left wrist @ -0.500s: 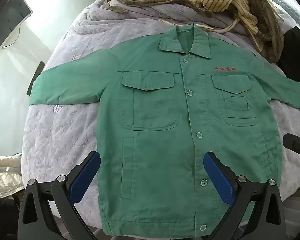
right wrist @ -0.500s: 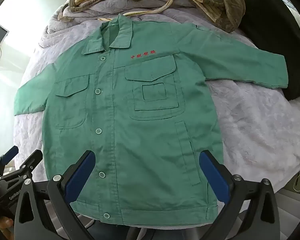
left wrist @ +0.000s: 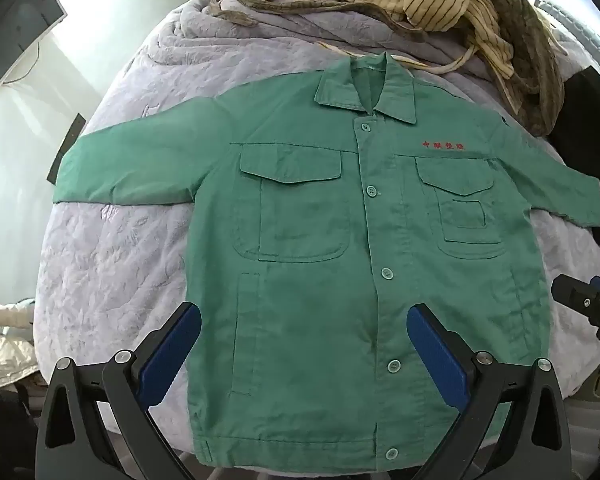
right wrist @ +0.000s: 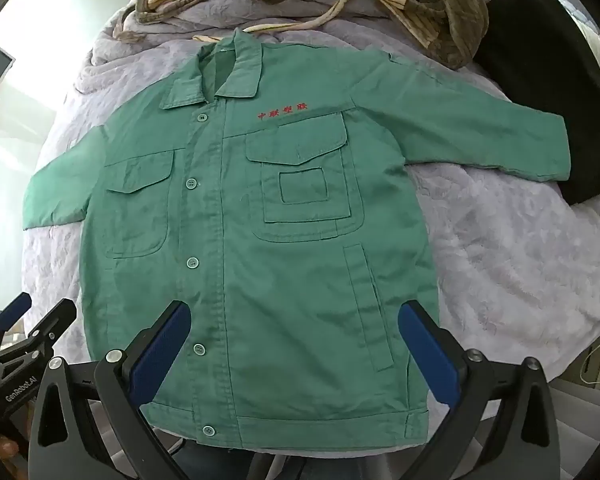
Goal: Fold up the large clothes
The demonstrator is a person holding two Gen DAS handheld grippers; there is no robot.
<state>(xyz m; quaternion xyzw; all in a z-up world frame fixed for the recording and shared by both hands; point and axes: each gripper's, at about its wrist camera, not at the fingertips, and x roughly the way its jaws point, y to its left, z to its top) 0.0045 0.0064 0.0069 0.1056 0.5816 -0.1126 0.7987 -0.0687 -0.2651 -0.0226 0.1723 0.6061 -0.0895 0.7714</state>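
1. Green jacket [left wrist: 320, 272]: spread flat, front up and buttoned, on a lilac quilted bed cover [left wrist: 112, 264]; collar at the far side, hem at the near edge, both sleeves stretched out sideways. Red embroidered characters [left wrist: 443, 145] sit above one chest pocket.
2. Left gripper [left wrist: 304, 354]: pointing steeply down over the lower part of the jacket, nearer its side seam than its button row; jaws spread fully apart, blue pads [left wrist: 172, 354] clear of the cloth, nothing between them.
3. Right gripper [right wrist: 294, 354]: likewise pointing steeply down over the lower front, between the button row and the slit pocket; jaws fully apart, holding nothing.
4. Each gripper appears at the edge of the other's view, showing the two held side by side above the hem.
5. Beyond the collar: a heap of striped beige fabric [left wrist: 436, 0]. A black garment [right wrist: 548, 92] lies against one sleeve end.
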